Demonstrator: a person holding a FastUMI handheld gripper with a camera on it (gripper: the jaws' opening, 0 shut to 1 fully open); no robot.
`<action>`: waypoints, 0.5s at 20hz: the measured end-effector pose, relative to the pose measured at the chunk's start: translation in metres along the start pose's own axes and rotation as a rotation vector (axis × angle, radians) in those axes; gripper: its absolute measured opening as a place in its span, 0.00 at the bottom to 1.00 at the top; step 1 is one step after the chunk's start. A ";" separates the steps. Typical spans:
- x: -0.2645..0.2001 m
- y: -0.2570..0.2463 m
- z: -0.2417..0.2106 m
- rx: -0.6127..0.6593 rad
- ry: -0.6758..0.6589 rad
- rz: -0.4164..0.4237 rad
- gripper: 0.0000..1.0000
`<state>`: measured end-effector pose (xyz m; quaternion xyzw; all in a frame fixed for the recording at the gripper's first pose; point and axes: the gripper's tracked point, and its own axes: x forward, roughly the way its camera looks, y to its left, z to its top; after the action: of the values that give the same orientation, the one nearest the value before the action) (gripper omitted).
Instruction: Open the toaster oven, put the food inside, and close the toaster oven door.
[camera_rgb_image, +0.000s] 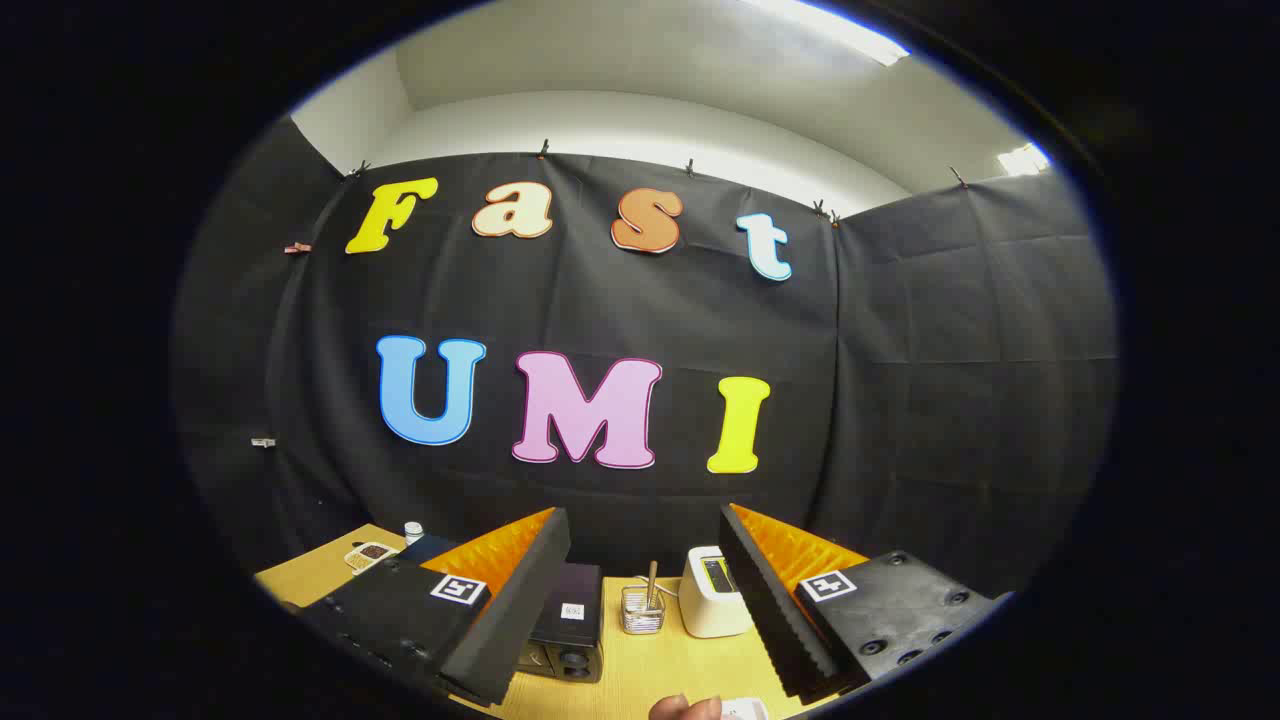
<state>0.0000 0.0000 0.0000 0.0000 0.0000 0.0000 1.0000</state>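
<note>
My gripper (643, 520) is held high above the wooden table (650, 670), open, with nothing between its fingers. Below and between them a black toaster oven (568, 625) stands on the table, its left part hidden behind my left finger (500, 610). Dark knobs show on its front; whether the door is open I cannot tell. At the near edge of the table a small brownish rounded thing (685, 708) pokes into sight beside a white object (745, 709). What either one is I cannot tell.
A white appliance (712, 592) stands right of the oven, and between the two is a clear holder (641, 608) with sticks. At the table's far left lie a small packet (371, 555), a white-capped bottle (413, 531) and a dark blue item (428, 547). The black cloth wall closes the back.
</note>
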 end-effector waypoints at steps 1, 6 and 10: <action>-0.001 0.000 0.000 0.001 -0.001 0.001 0.97; -0.002 -0.001 -0.003 0.018 0.007 0.001 0.98; -0.002 -0.002 -0.004 0.025 0.007 0.006 0.98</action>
<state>-0.0023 -0.0017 -0.0040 0.0125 0.0033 0.0029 0.9999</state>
